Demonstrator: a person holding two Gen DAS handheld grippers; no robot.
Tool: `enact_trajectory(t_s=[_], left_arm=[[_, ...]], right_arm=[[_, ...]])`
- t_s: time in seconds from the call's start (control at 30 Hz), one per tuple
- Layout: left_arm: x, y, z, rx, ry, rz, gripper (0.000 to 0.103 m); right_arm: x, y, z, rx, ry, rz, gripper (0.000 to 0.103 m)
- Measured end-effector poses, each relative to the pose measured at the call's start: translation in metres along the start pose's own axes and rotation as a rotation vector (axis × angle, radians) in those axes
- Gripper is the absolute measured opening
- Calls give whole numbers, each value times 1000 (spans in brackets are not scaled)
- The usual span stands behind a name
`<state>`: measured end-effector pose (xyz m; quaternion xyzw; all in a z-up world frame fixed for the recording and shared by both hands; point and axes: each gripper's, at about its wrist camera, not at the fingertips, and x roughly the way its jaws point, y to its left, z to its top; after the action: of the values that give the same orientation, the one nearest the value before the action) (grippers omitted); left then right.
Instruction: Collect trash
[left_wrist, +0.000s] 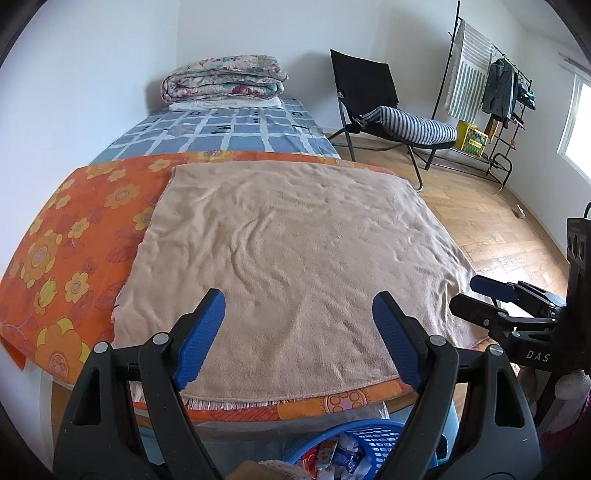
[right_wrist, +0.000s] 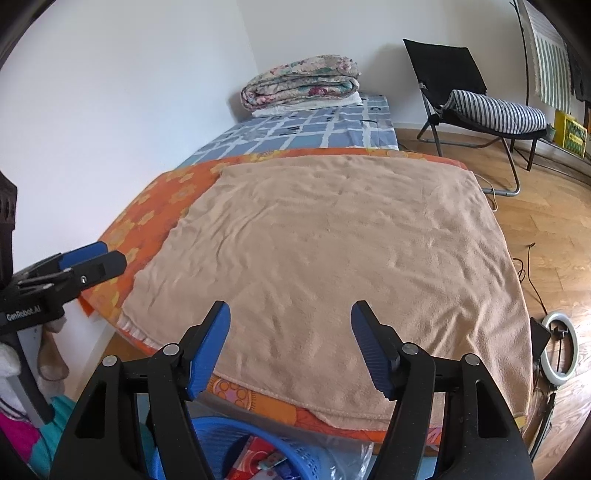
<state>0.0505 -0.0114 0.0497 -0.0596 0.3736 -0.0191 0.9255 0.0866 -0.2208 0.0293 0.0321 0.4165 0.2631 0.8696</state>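
Both grippers hang side by side over the near end of the bed, pointing down and forward. The left gripper (left_wrist: 298, 306) has its blue pads spread wide with nothing between them. The right gripper (right_wrist: 290, 319) is also parted and empty, its jaws standing well apart.

Below them, tucked against the foot of the bed, sits a blue basket (left_wrist: 373, 441) with slotted walls. The trash (left_wrist: 341, 458), crumpled wrappers and bits of packaging in red, white and blue, lies inside it, right under the grippers' bases.

A tan blanket (left_wrist: 288, 254) covers most of the near mattress; its fringed near hem ends just short of the bed's edge, and an orange floral sheet (left_wrist: 70, 240) shows beyond its left side. Further back is a blue checked sheet (left_wrist: 229, 133) with a folded quilt (left_wrist: 221, 79) stacked at the far end against the wall.

To the right the wooden floor (right_wrist: 546, 221) is open, with a black folding chair (right_wrist: 461, 88) by the far wall and a ring light (right_wrist: 559, 347) close to the bed's near right corner.
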Motion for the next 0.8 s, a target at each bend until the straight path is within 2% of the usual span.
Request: enact_trajectory(t_s=[0.33, 0.37, 0.4, 0.47, 0.8], left_arm=[[-1, -2, -1, -5, 12, 11, 85], [-1, -2, -1, -8, 15, 13, 87], [-1, -2, -1, -11, 18, 18, 94], [-1, -2, -2, -13, 17, 30, 98], [1, -1, -4, -10, 29, 54, 98]], right_arm=[[1, -3, -1, 22, 5, -8, 69], [1, -4, -2, 28, 7, -4, 70], [1, -5, -2, 32, 8, -1, 70], [1, -5, -2, 34, 8, -4, 70], [-1, -6, -2, 32, 3, -15, 71]])
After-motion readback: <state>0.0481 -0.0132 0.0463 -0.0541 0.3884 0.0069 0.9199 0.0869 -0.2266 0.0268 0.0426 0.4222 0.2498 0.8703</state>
